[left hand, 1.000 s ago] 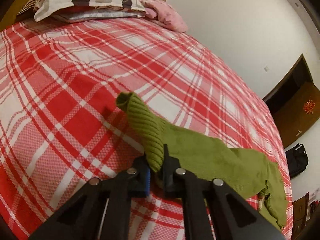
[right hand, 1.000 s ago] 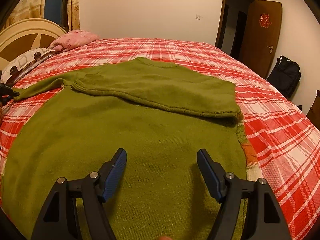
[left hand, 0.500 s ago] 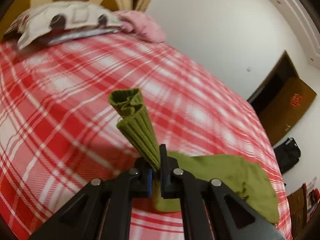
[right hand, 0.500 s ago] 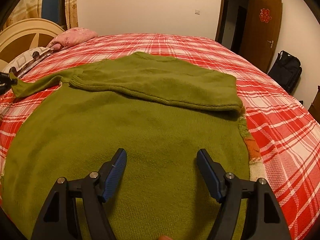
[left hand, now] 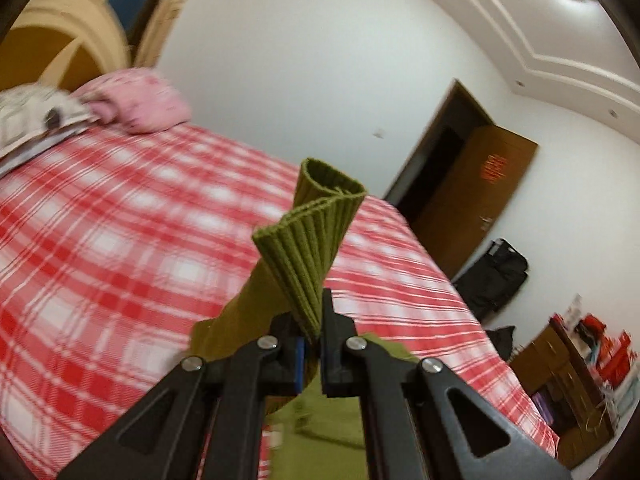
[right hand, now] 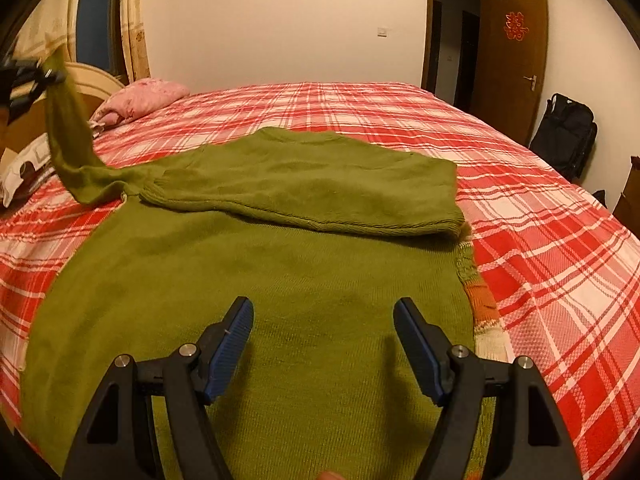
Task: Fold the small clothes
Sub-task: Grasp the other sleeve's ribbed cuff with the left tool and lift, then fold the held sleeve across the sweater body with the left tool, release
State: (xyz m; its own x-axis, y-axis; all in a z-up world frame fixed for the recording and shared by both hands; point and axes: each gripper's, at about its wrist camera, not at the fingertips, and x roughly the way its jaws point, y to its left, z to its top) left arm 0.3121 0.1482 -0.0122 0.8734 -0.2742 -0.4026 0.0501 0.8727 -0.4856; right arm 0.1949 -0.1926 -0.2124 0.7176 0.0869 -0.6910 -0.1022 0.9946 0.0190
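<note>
A green knit sweater (right hand: 280, 280) lies flat on the red plaid bed (right hand: 540, 240), its far part folded over toward me. My left gripper (left hand: 314, 336) is shut on the ribbed cuff of the sweater's sleeve (left hand: 312, 240) and holds it up above the bed. In the right wrist view the left gripper (right hand: 36, 76) shows at far left with the sleeve (right hand: 68, 148) hanging from it down to the sweater. My right gripper (right hand: 324, 320) is open and empty, hovering just above the sweater's near part.
A pink pillow (right hand: 144, 96) and a patterned pillow (right hand: 24, 164) lie at the headboard (left hand: 60, 40). A black backpack (right hand: 566, 136) stands by the brown door (right hand: 512, 60). A wooden cabinet with clutter (left hand: 568, 380) stands beside the bed.
My left gripper has lifted the sleeve cuff from the bed surface high into the air and tilted upward. The right gripper has stayed open over the sweater.
</note>
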